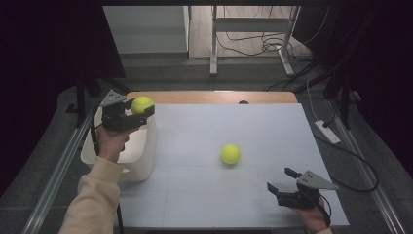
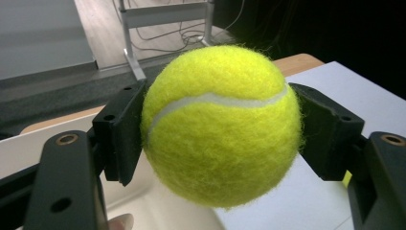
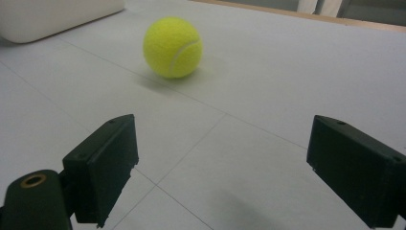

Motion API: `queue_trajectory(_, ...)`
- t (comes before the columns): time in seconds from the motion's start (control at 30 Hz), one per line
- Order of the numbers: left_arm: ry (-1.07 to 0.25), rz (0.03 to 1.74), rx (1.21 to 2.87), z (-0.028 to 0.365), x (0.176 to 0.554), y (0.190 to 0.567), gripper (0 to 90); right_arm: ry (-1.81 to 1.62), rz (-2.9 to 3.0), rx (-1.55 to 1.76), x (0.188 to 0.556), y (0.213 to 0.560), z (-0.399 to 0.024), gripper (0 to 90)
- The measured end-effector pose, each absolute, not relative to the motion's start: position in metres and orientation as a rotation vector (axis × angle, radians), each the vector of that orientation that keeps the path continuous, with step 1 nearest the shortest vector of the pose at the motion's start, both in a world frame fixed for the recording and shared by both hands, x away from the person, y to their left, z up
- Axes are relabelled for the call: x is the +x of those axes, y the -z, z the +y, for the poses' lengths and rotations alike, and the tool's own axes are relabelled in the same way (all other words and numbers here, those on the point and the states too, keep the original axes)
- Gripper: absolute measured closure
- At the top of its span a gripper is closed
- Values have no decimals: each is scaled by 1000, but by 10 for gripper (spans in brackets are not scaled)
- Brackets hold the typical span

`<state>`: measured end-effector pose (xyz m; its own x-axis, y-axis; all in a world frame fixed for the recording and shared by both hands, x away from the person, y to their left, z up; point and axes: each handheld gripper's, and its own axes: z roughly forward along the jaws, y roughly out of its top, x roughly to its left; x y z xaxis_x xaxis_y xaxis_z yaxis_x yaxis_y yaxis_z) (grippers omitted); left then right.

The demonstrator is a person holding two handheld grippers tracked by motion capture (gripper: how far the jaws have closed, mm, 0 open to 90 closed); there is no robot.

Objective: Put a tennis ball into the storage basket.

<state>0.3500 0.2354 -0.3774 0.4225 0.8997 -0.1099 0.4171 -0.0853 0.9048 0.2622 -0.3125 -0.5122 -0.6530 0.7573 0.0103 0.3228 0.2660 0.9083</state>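
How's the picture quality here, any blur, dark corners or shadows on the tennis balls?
High view: table evenly lit, the surroundings dark, the loose tennis ball slightly soft. Left gripper view: the held tennis ball sharp, its fuzz visible, the background soft and the upper right dark. Right gripper view: the loose ball casts a faint shadow, and the near jaws look slightly blurred.

Dim room, grey floor (image 1: 160, 73), metal frame legs (image 1: 213, 44) & cables (image 1: 253, 44) seen beyond table (image 1: 263, 122), dark curtains (image 1: 44, 58) at sides.

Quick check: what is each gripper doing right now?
Left gripper: shut on a tennis ball, above the white bin.
Right gripper: open, holding nothing.
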Motion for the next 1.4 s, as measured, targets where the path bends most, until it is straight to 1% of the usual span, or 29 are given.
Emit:
queue_trajectory(0.57, -645, 1257, 1687, 258, 361, 382, 266, -1358, 2113, 977, 262, 512, -312, 107)
queue_trajectory(1.4, -640, 1398, 1713, 282, 381, 391, 264, -1354, 2114, 977, 262, 512, -312, 108)
